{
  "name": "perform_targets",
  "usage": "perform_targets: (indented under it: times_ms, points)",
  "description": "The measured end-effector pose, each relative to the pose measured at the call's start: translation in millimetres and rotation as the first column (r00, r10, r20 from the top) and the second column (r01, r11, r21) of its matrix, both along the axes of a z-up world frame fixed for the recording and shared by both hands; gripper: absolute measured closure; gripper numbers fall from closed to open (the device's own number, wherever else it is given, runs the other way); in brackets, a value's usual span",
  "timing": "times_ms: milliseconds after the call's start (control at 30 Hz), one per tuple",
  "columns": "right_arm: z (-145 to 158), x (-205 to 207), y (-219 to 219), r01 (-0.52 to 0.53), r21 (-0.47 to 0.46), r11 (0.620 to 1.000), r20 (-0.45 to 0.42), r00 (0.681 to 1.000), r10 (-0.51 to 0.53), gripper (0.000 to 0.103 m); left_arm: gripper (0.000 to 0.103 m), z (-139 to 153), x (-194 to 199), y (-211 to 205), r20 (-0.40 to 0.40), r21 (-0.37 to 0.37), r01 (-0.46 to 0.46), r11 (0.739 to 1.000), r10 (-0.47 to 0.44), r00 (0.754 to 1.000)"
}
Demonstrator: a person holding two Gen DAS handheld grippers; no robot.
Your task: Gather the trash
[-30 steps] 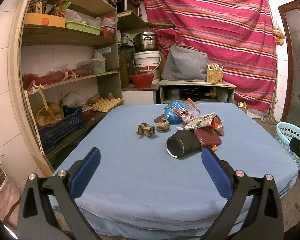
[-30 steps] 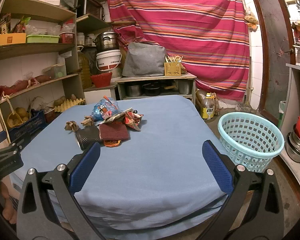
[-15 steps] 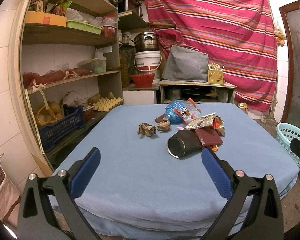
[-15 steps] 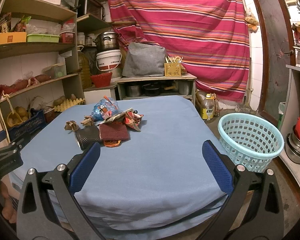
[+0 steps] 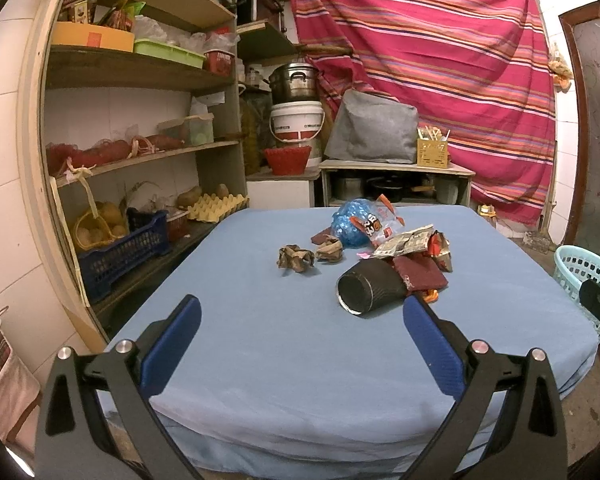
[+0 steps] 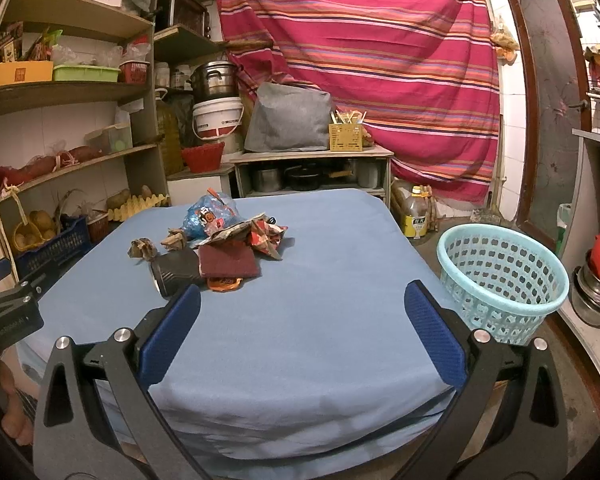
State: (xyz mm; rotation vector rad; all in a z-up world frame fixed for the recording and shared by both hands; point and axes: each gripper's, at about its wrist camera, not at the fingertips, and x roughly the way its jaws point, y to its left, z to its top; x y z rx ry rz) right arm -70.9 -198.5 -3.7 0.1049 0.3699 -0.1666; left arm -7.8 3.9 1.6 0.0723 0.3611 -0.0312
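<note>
The left gripper (image 5: 300, 320) hung above the near edge of the table draped in a blue cloth (image 5: 284, 360), its blue-padded fingers spread wide with nothing between them. The right gripper (image 6: 302, 308) stood the same way, released and empty, over the near right part of the same cloth.

The trash lay in one cluster well ahead of both tools, toward the middle of the table. Nearest the left gripper was a black ribbed paper cup (image 5: 368, 290) on its side, its open mouth turned toward the camera; in the right wrist view this cup (image 6: 176, 274) sat just beyond the tip of that gripper's left finger. Touching it lay a dark maroon flat pouch (image 5: 420, 276), with an orange scrap (image 6: 222, 284) poking out beneath. Behind them were a crumpled printed foil wrapper (image 5: 406, 242), a blue crinkled plastic bag (image 5: 350, 224), and two brown crumpled paper wads (image 5: 296, 258), which were apart to the left.

A light turquoise perforated plastic basket (image 6: 500, 272) stood on the floor just beside the table's right edge, off to the right of the right gripper.
</note>
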Motion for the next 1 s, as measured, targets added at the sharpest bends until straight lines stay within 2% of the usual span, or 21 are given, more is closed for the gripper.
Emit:
perform_targets:
  times_ms: [1000]
  points:
    - [0, 15, 1, -0.03, -0.008, 1.0, 0.019, 0.999, 0.03, 0.004, 0.004, -1, 4, 9, 0.009, 0.011, -0.028, 1.0, 0.028, 1.0]
